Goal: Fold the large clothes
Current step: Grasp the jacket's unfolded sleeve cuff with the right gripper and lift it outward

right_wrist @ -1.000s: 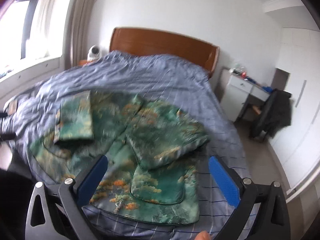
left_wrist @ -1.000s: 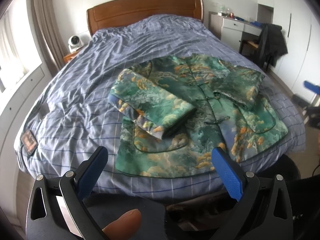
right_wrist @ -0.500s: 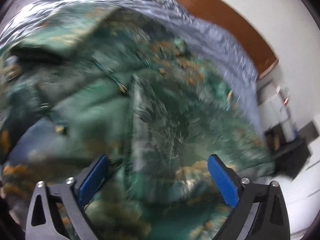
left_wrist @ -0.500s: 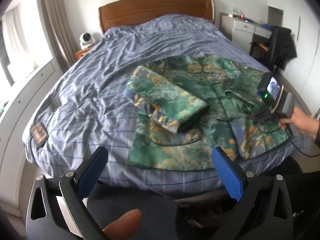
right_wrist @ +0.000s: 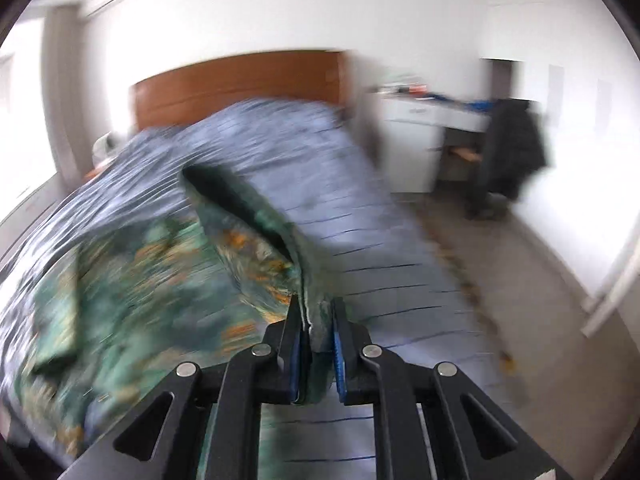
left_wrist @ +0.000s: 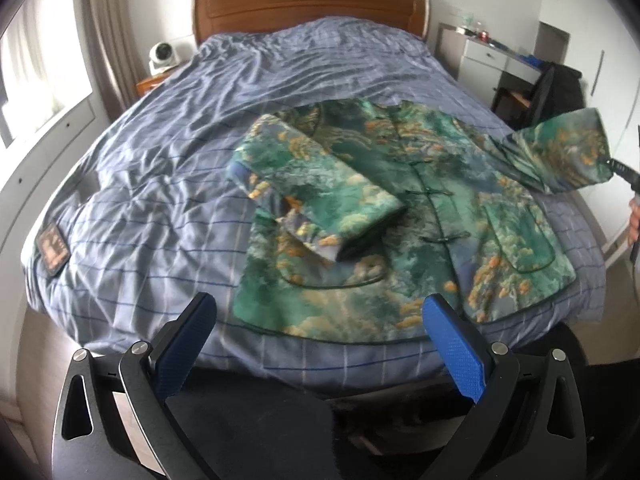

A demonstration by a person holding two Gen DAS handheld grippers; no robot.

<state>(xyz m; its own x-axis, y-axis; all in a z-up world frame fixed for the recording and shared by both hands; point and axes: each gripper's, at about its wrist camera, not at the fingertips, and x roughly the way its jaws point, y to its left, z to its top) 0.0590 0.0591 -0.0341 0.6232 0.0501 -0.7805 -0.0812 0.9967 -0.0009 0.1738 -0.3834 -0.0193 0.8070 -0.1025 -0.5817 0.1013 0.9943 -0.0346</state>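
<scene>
A green, blue and orange patterned jacket (left_wrist: pixel 404 216) lies face up on the bed (left_wrist: pixel 168 160), its left sleeve (left_wrist: pixel 316 196) folded across the chest. Its right sleeve (left_wrist: pixel 560 152) is lifted off the bed and stretched out to the right. My right gripper (right_wrist: pixel 316 320) is shut on that sleeve's cuff (right_wrist: pixel 248 216), which hangs in front of it over the bed's right side. In the left wrist view the right gripper (left_wrist: pixel 624 174) shows at the far right edge. My left gripper (left_wrist: pixel 316 316) is open, held off the foot of the bed with nothing between its blue pads.
The bed has a wooden headboard (left_wrist: pixel 308 4) and a blue checked cover. A nightstand with a white device (left_wrist: pixel 162 56) stands at the back left. A white desk (left_wrist: pixel 492 60) and a dark garment on a chair (left_wrist: pixel 556 96) stand to the right. Bare floor (right_wrist: pixel 520 280) runs along the bed's right side.
My right gripper swung in over the jacket, closed on the right sleeve's cuff and pulled the sleeve out to the right, off the jacket's front. The left gripper stayed open.
</scene>
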